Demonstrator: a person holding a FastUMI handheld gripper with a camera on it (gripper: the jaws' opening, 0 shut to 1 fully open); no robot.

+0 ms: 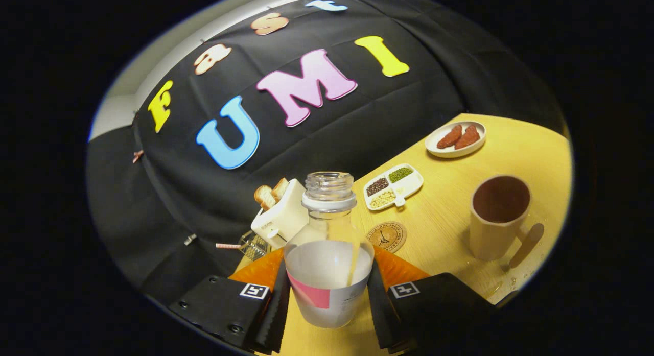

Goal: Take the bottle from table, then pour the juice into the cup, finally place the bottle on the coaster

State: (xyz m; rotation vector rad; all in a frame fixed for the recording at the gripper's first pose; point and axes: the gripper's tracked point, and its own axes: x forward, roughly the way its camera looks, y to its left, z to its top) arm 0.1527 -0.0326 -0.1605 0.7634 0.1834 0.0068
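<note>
the bottle hides part of the coaster and toaster.

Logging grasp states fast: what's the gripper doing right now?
Gripper: closed on the bottle, one finger pressing each side; bottle uncapped, tilted with the view.

Gripper tilted, both fingers pressed on bottle sides.

no readable text, bottle label too blurred, coaster print too small
</note>
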